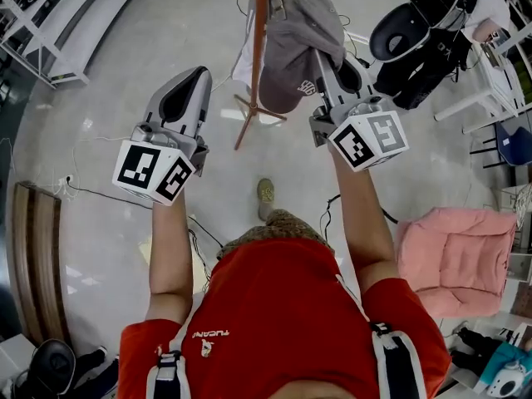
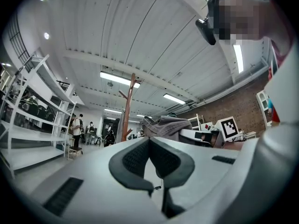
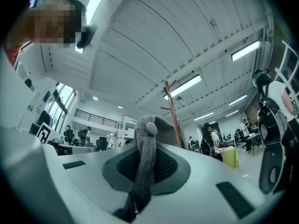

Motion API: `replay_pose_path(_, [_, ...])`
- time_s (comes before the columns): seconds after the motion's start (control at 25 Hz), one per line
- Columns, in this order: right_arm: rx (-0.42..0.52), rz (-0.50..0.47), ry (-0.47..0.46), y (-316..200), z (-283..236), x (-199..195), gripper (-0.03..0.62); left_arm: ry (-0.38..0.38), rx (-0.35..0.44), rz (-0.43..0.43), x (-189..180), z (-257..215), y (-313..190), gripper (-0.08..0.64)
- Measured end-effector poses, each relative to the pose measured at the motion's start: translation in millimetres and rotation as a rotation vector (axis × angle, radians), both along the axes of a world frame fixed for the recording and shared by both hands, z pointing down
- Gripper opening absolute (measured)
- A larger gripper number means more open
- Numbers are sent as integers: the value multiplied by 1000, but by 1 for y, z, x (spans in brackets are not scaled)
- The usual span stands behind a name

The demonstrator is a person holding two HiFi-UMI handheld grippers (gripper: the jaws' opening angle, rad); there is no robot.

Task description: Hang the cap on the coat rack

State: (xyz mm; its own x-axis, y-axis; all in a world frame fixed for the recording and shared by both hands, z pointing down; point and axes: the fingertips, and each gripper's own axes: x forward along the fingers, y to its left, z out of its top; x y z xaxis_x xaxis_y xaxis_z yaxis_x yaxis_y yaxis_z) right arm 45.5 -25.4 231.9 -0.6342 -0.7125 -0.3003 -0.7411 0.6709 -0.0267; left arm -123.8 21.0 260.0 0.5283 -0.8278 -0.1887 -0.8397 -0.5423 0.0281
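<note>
The grey cap [image 1: 295, 44] hangs beside the top of the wooden coat rack [image 1: 258, 56], close to the pole. My right gripper [image 1: 327, 59] is shut on the cap's edge. In the right gripper view a strip of grey fabric [image 3: 148, 143] runs up between the pads, and the rack's pole [image 3: 172, 111] stands just behind it. My left gripper [image 1: 198, 77] is held up to the left of the rack. Its pads [image 2: 135, 157] meet at the tip with nothing between them. From the left gripper view the cap [image 2: 164, 125] shows to the right of the pole [image 2: 128, 106].
A pink cushioned seat [image 1: 457, 256] sits on the floor at the right. Dark equipment [image 1: 424, 32] stands at the back right, white shelving [image 1: 50, 32] at the back left, a wooden bench [image 1: 33, 256] at the left. People [image 2: 77, 129] stand in the distance.
</note>
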Motion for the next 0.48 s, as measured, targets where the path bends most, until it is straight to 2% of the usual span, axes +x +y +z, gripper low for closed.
replay_pose_path(0.24, [10,-2,-26,-72,1,-1,38,-18,-24,-22,-5,7,-59,9])
replay_pose_path(0.48, [-18,-29,-8,-140,15,-4,38,-18,-41,-45,0,10,-122,9])
